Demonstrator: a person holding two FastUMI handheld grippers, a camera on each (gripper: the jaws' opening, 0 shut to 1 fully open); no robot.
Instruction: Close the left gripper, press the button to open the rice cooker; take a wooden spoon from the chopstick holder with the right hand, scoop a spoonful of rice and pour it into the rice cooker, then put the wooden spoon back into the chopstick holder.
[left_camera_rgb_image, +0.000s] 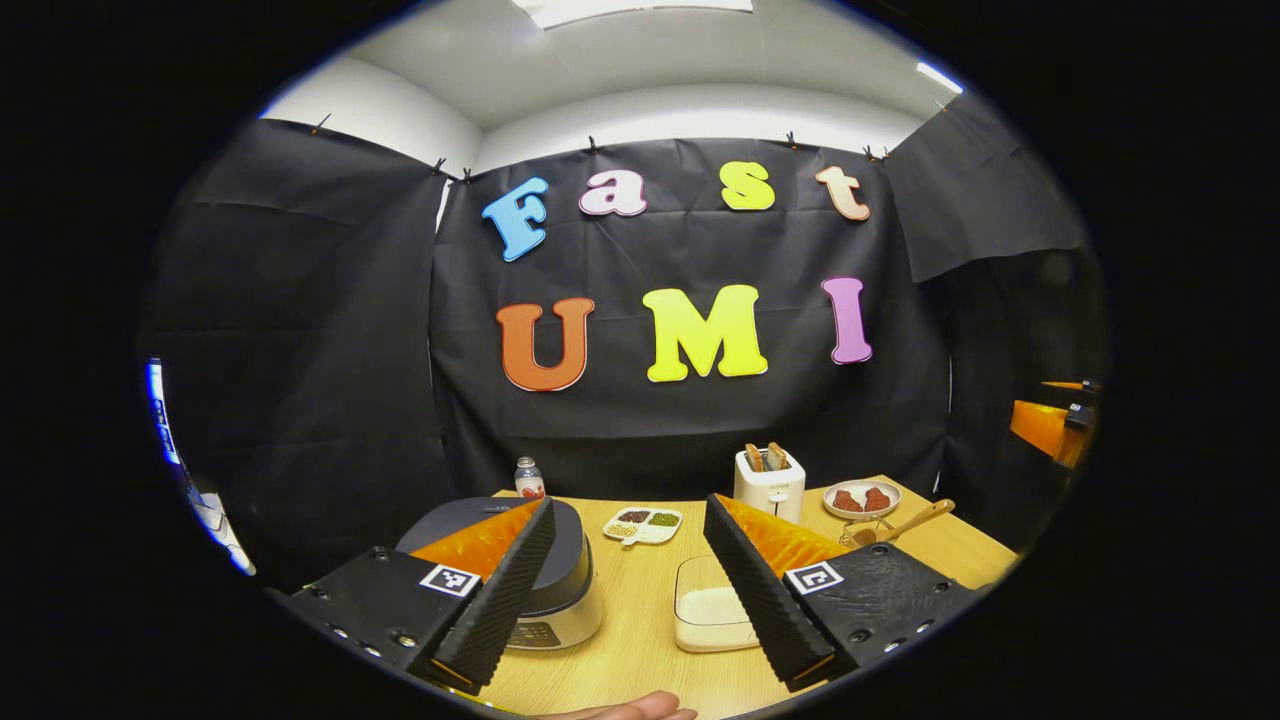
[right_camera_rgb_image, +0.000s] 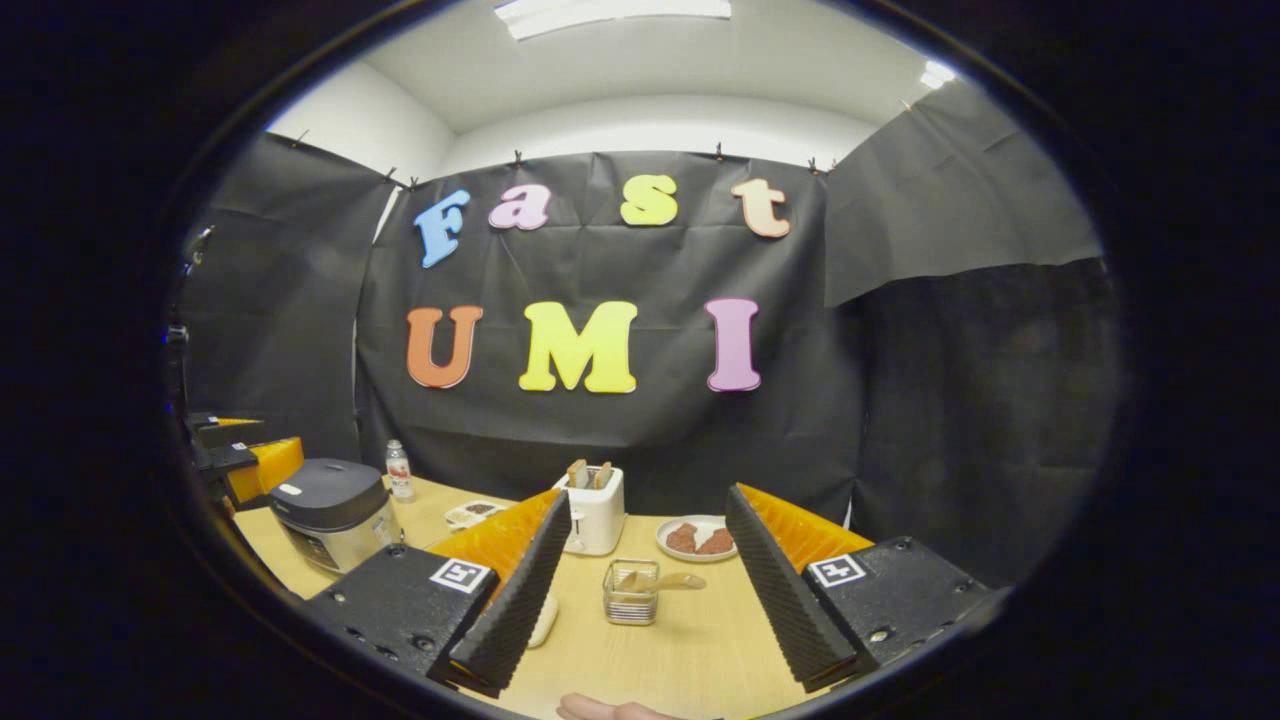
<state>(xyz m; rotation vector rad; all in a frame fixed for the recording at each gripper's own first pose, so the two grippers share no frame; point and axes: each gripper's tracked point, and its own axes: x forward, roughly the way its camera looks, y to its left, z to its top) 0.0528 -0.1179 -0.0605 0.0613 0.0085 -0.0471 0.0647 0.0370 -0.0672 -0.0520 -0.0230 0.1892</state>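
Wooden table (left_camera_rgb_image: 640, 640): rice cooker (left_camera_rgb_image: 545, 585) behind wide-open, empty left tongs (left_camera_rgb_image: 628, 585); right tongs (right_camera_rgb_image: 648, 590), likewise, frame chopstick holder (right_camera_rgb_image: 631, 592).

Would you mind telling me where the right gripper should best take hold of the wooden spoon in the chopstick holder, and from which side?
Grip the wooden spoon on its free handle, which sticks out over the rim of the chopstick holder toward the right in the right gripper view. Its other end sits inside the mesh, out of reach. The right gripper, fingers open, could probably come from above that right side and close across the slanted handle.
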